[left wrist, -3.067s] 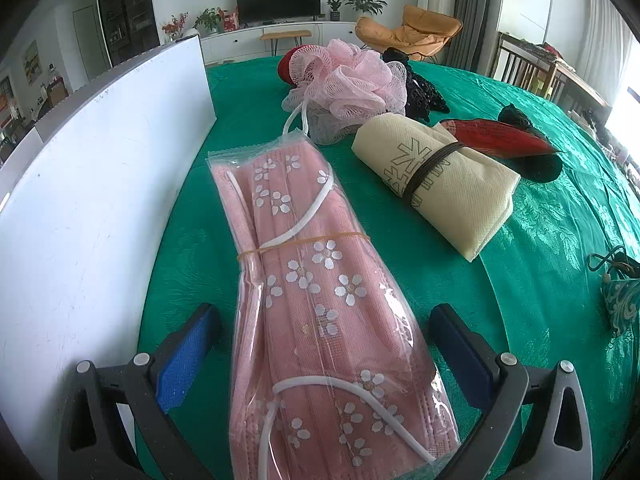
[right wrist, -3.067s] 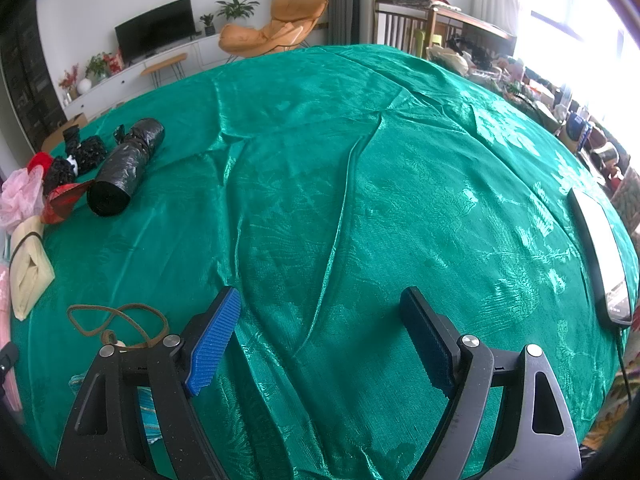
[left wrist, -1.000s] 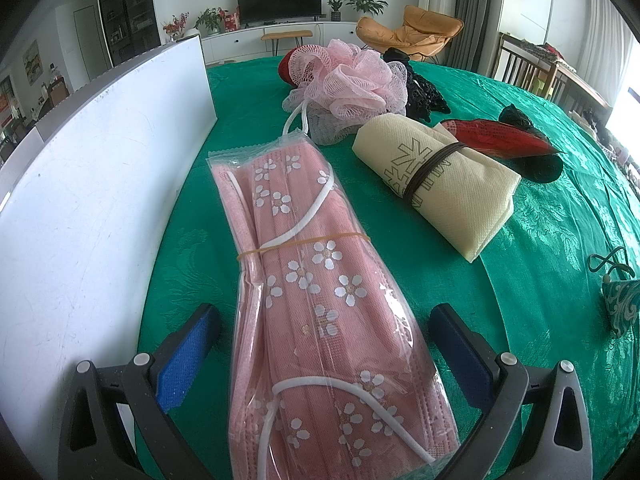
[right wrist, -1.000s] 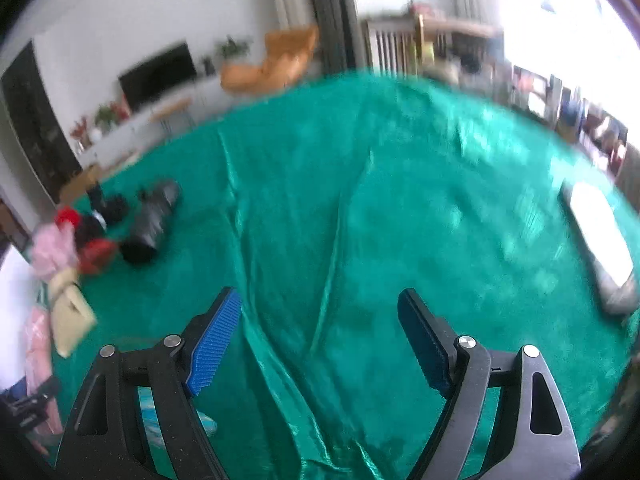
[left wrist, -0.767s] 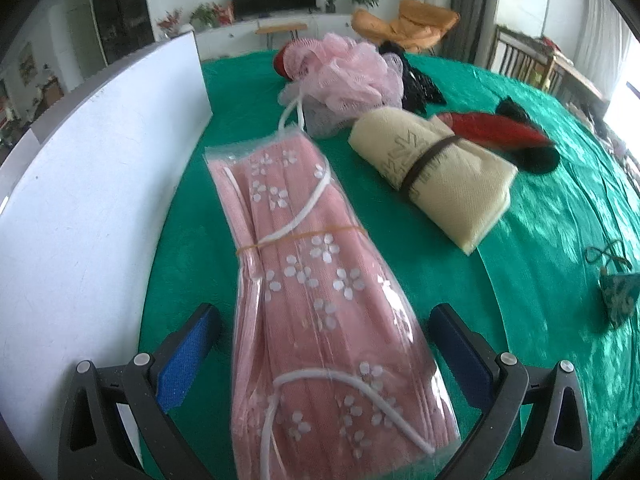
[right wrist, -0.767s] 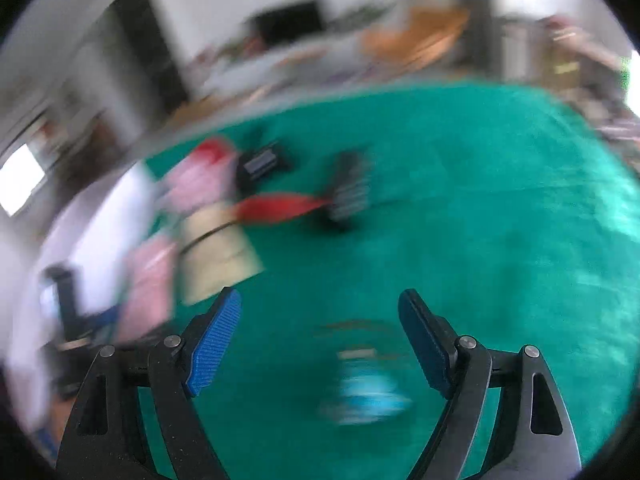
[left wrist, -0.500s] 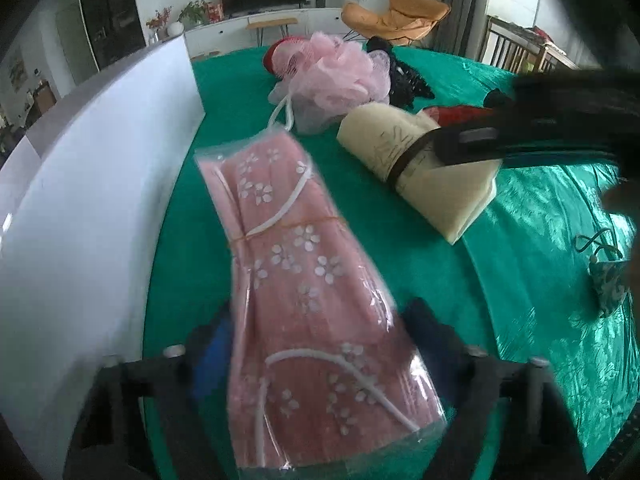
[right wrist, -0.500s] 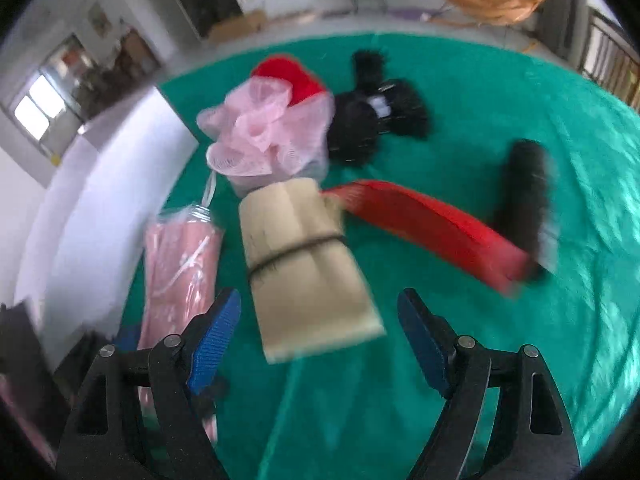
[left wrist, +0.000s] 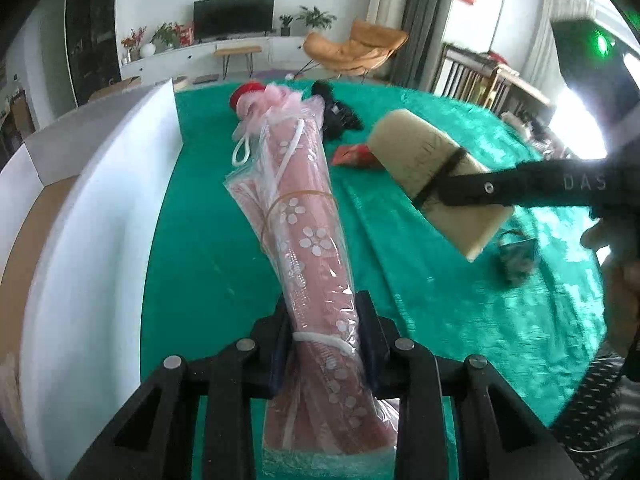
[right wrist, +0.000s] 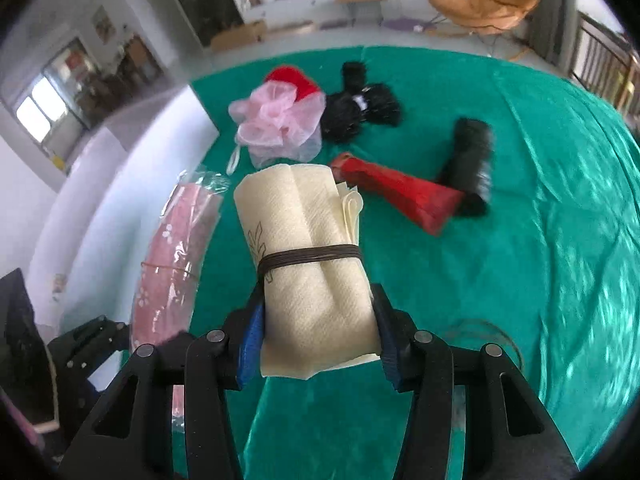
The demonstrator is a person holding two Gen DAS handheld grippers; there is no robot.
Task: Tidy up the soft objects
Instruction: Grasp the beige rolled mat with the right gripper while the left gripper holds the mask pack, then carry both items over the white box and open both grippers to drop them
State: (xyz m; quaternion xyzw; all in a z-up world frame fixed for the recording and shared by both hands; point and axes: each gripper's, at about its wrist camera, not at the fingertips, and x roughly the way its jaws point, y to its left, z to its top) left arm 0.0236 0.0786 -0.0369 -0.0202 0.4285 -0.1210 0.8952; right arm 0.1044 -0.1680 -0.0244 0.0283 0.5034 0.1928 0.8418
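Note:
A clear pack of pink flower-print masks sticks up from between the pads of my left gripper, which is shut on its lower half and holds it off the green cloth. The same pack shows at the left of the right wrist view. A cream cloth roll tied with a dark band sits between the pads of my right gripper. Its jaws are closing and both pads press into the roll. In the left wrist view the roll hangs tilted above the table.
A white box wall runs along the left. On the green tablecloth lie a pink bath pouf, black fuzzy things, a red folded item, a black roll and a teal pouch.
My left gripper closed on the mask pack and lifted it. My right gripper swung over from the bare cloth to the cream roll and closed around it.

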